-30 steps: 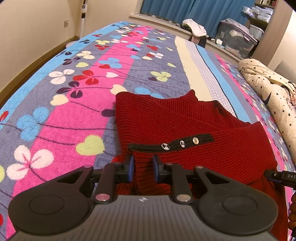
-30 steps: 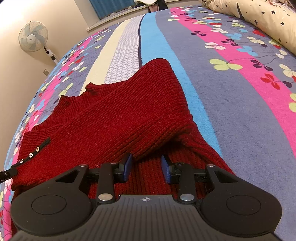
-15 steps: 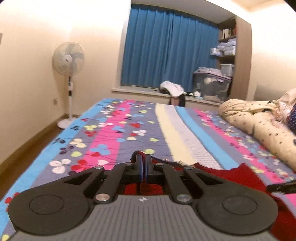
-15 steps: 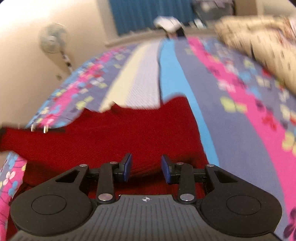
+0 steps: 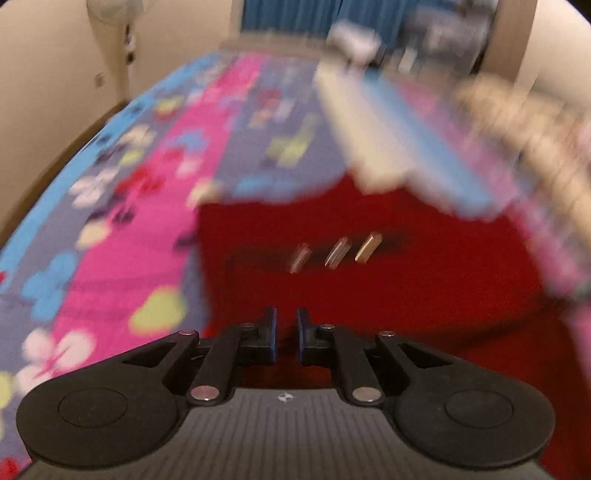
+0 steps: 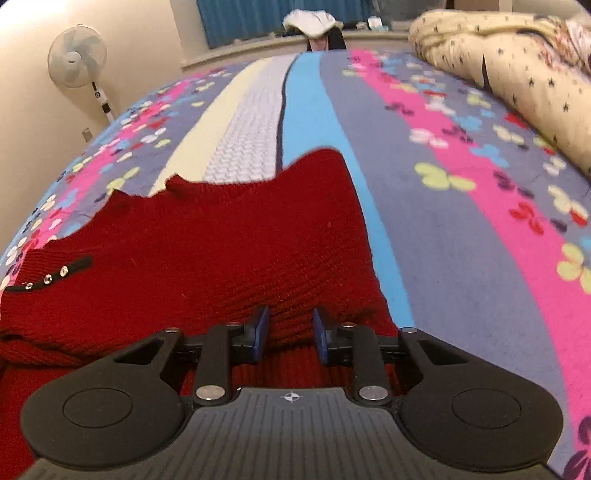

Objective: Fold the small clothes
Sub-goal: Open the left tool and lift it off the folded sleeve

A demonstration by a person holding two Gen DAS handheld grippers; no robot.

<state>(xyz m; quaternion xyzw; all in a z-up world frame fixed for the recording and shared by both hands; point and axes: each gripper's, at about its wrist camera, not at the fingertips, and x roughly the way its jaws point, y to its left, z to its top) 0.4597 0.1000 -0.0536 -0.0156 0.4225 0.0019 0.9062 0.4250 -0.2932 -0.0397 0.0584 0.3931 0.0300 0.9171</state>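
A dark red knit sweater (image 6: 229, 240) lies partly folded on the flowered bedspread (image 6: 461, 221). Its black tab with three metal studs (image 6: 51, 275) sits at its left side; the tab also shows, blurred, in the left wrist view (image 5: 332, 253). My left gripper (image 5: 285, 334) hovers over the sweater's (image 5: 369, 288) near left part with a narrow gap between its blue pads and nothing held. My right gripper (image 6: 290, 332) is open over the sweater's near right edge, the pads a little apart with knit seen between them.
A cream star-print duvet (image 6: 517, 62) is bunched along the bed's right side. A standing fan (image 6: 77, 59) is by the left wall. Blue curtains (image 6: 258, 14) and a white garment (image 6: 310, 18) lie beyond the bed's far end.
My left gripper was shut and tipped up toward the room half a second ago; now it points down at the sweater with its pads slightly apart. The right view steadied.
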